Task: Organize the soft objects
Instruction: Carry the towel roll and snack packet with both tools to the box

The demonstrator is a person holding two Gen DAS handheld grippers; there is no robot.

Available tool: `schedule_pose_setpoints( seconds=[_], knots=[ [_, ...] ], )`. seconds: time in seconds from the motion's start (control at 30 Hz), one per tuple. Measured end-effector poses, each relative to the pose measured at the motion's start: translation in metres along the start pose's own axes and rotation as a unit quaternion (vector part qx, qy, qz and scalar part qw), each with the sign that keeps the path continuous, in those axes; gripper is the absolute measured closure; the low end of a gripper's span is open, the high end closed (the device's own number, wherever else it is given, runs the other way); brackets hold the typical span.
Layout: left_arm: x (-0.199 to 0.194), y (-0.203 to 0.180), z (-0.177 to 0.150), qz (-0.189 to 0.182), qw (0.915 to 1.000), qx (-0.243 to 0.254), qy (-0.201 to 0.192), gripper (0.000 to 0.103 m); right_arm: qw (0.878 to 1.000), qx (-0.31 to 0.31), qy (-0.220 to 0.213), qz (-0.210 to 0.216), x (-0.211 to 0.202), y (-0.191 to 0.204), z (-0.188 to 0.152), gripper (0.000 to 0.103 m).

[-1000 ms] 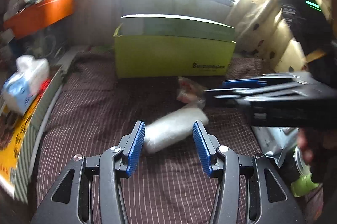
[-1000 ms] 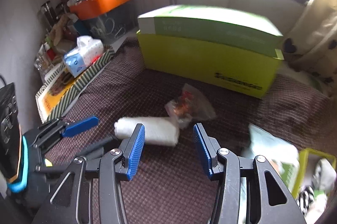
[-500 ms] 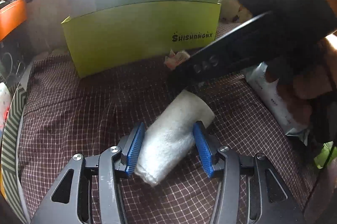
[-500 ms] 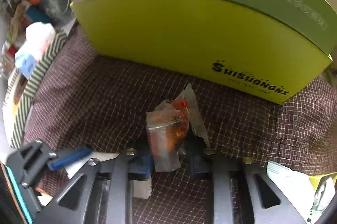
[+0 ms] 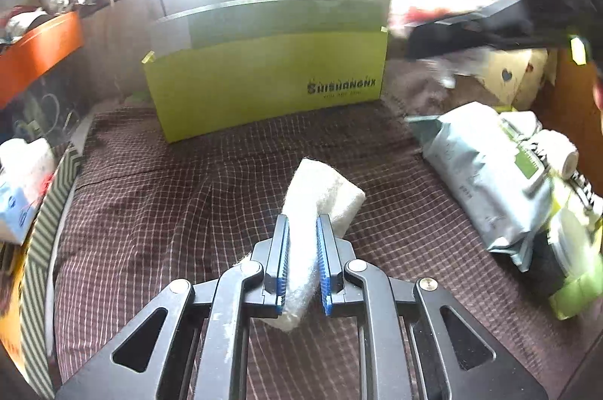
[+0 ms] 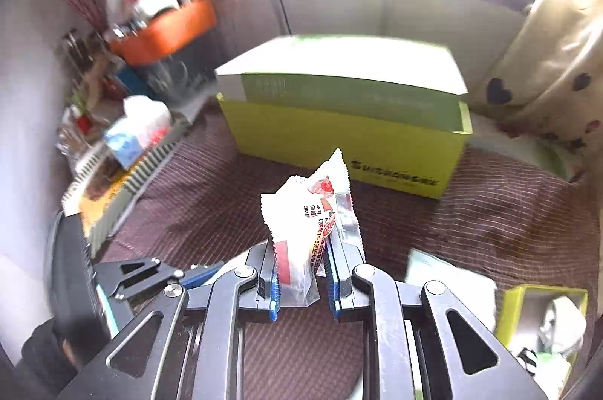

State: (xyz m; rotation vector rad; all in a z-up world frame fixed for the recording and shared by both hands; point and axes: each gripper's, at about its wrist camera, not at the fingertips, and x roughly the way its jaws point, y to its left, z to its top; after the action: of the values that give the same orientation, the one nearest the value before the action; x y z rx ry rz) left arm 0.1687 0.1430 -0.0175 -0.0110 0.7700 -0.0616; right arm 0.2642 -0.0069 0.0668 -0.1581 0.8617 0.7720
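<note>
Both tongs just squeezed shut: left gripper (image 5: 302, 262) pinches the white towel roll (image 5: 316, 196), right gripper (image 6: 302, 281) lifts the snack packet (image 6: 312, 226) near the green box (image 6: 339, 136), ready for sorting.

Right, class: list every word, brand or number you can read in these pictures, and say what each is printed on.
"SHISHANGNX": black print on the yellow-green box; the small line under it is blurred.
"3M": on the snack packet in the right tongs; its red characters are too small to read.
Grey pouch: print illegible.
</note>
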Motion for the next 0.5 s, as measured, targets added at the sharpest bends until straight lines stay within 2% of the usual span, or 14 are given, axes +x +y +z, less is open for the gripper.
schedule_pose_setpoints(
  seconds=[0.1, 0.23, 0.37, 0.5],
  knots=[
    [-0.025, -0.006, 0.000, -0.003, 0.9997, -0.013, -0.020, 0.089, 1.000, 0.002, -0.028, 0.002, -0.038, -0.013, -0.014, 0.085],
    [-0.060, -0.030, 0.017, -0.021, 0.9981, -0.012, -0.056, 0.089, 0.997, 0.015, -0.068, -0.018, -0.098, -0.044, -0.044, 0.085],
    [-0.077, -0.071, 0.034, -0.067, 0.9950, 0.002, -0.074, 0.089, 0.995, 0.038, -0.079, -0.051, -0.130, -0.073, -0.078, 0.085],
    [-0.080, -0.116, 0.045, -0.114, 0.9906, 0.021, -0.072, 0.089, 0.992, 0.063, -0.067, -0.090, -0.151, -0.105, -0.121, 0.085]
  ],
)
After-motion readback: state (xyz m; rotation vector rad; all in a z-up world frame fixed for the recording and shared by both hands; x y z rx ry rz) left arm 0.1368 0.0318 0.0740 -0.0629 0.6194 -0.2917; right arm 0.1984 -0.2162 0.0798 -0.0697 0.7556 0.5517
